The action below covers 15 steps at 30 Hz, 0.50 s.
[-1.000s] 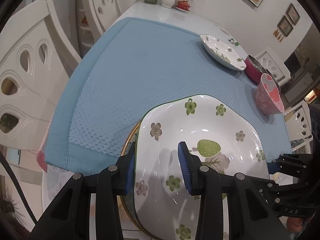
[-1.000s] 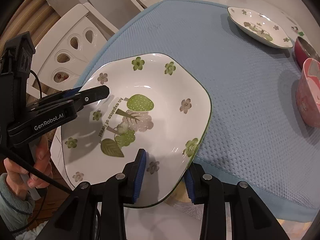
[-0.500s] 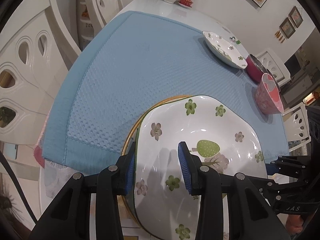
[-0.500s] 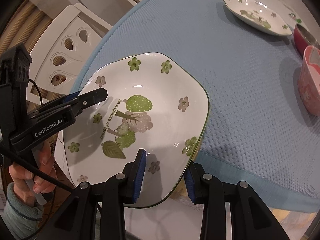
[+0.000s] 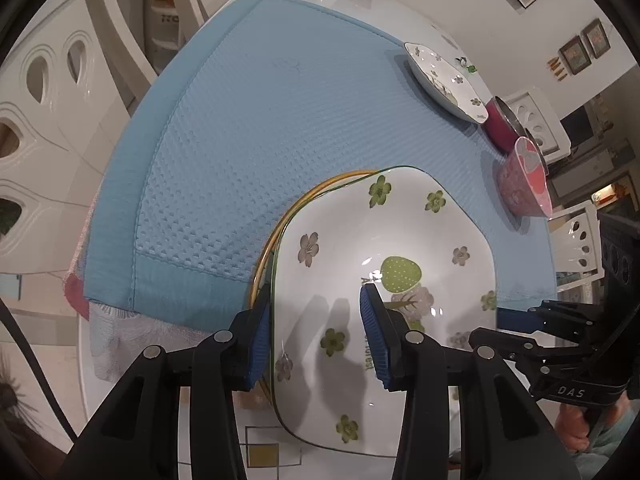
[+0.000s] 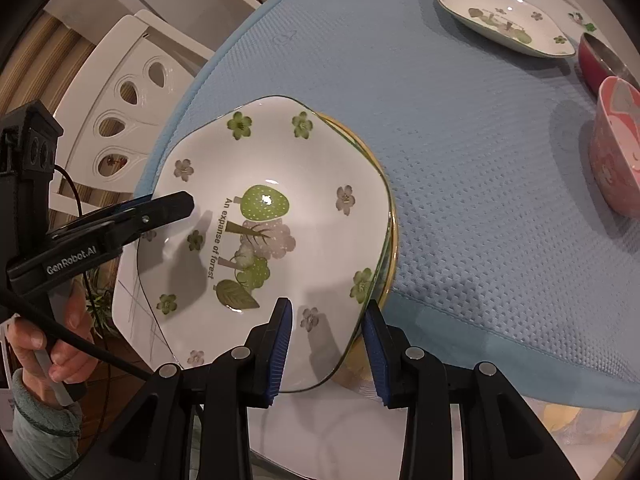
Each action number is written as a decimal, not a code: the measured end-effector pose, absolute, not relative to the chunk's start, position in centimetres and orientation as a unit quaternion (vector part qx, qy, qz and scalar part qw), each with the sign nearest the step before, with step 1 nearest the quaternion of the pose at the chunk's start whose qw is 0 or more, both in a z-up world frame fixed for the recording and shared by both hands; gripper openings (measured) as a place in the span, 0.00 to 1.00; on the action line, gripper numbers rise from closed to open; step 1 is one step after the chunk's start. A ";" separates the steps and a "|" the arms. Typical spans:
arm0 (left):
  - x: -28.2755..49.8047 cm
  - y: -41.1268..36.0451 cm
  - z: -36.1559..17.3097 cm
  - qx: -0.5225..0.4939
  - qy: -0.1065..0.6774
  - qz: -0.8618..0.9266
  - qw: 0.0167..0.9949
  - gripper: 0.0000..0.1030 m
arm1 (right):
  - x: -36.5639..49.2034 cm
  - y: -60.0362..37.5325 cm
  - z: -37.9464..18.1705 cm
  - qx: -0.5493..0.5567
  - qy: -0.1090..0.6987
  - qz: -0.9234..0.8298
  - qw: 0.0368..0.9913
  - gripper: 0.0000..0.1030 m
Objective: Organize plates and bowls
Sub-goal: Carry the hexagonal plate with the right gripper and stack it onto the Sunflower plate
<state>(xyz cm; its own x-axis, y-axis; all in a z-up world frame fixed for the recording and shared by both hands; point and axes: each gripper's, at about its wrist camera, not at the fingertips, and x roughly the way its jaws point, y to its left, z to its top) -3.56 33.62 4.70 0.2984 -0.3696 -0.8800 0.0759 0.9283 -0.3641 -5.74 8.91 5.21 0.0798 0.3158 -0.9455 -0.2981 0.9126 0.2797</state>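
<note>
Now that my flowered plate (image 6: pixel 280 208) has come down from mid-air onto the gold-rimmed plate (image 6: pixel 390 236) at the near edge of the blue mat (image 5: pixel 240 140), stacking looks nearly finished. My left gripper (image 5: pixel 316 312) is opening its jaws, the rim between them but no longer pinched; my right gripper (image 6: pixel 326 320) is clamped on the opposite rim. I count three plates: these two and a second flowered plate (image 6: pixel 500 20) far across the counter (image 6: pixel 320 420). Beside that one stand two bowls, a dark red bowl (image 6: pixel 600 60) and a pink bowl (image 6: pixel 618 148).

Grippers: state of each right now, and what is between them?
Left gripper: jaws opening, astride the flowered plate rim, pads no longer pressing.
Right gripper: astride the same plate's near rim; whether it presses cannot be told.
</note>
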 end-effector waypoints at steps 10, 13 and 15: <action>-3.2 33.3 7.0 -0.064 0.554 -0.142 0.818 0.44 | -4.7 7.6 6.5 0.031 0.628 0.198 0.752 0.34; -2.1 33.9 8.5 -0.070 0.537 -0.148 0.828 0.44 | -3.7 5.9 8.1 0.068 0.604 0.197 0.770 0.34; -0.9 33.9 9.7 -0.076 0.523 -0.159 0.834 0.44 | -2.7 4.9 9.4 0.097 0.584 0.191 0.783 0.35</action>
<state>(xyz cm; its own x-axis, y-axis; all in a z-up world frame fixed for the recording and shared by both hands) -0.90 33.86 9.66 0.4012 -0.3455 -0.8483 0.1859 0.9376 -0.2939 -2.74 4.88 9.38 0.2453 0.4115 -0.8778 -0.1861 0.9086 0.3740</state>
